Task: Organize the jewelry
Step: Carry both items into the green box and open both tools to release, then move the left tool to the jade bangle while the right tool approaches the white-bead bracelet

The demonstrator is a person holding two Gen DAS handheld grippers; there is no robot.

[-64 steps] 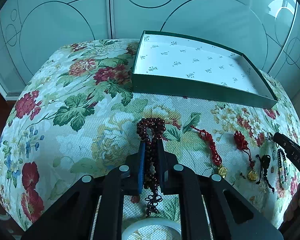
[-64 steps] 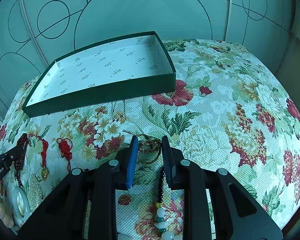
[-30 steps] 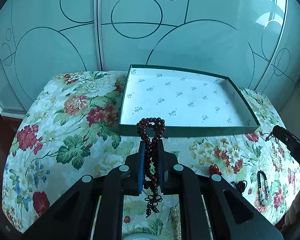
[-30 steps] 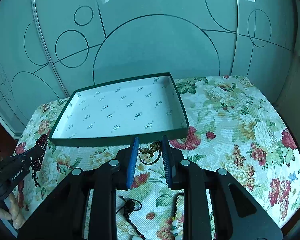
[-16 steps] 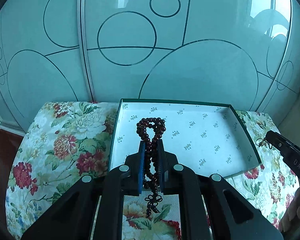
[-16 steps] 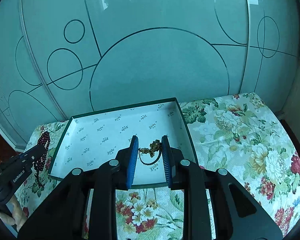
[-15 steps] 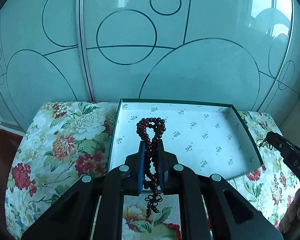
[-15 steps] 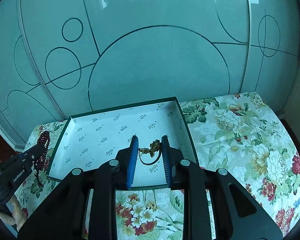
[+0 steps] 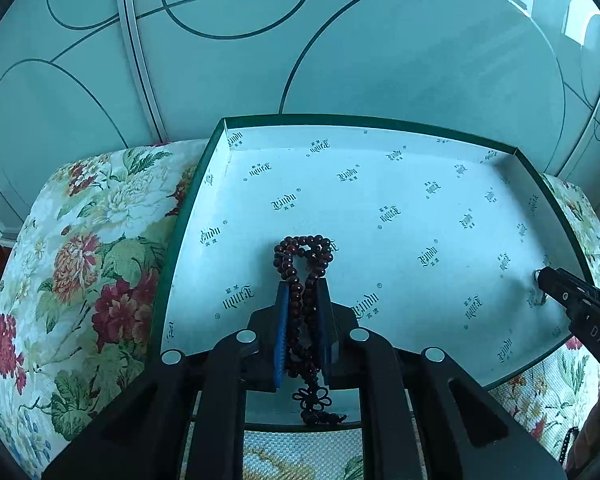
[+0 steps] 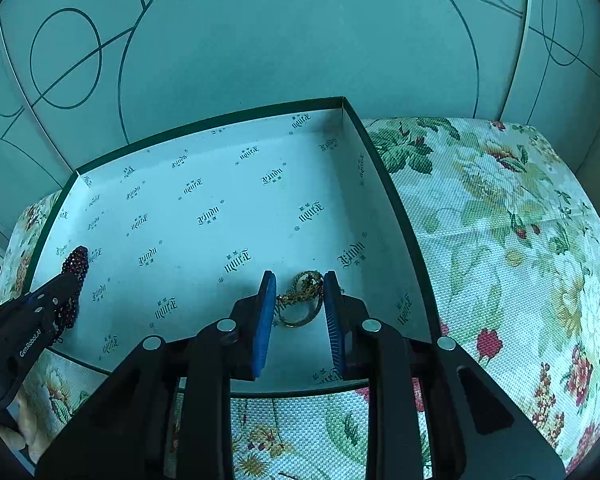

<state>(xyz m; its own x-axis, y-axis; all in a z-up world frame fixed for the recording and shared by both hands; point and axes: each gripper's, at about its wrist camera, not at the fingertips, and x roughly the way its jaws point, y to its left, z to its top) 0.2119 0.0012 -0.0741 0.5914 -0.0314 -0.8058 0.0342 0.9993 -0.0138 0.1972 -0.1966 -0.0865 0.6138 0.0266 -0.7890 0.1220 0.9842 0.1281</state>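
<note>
Over the green box's left half, left gripper pinches the dark bead strand (knotted tail visible only here). Near its right wall, right gripper, half-open, brackets a gold bracelet; contact unclear.
</note>
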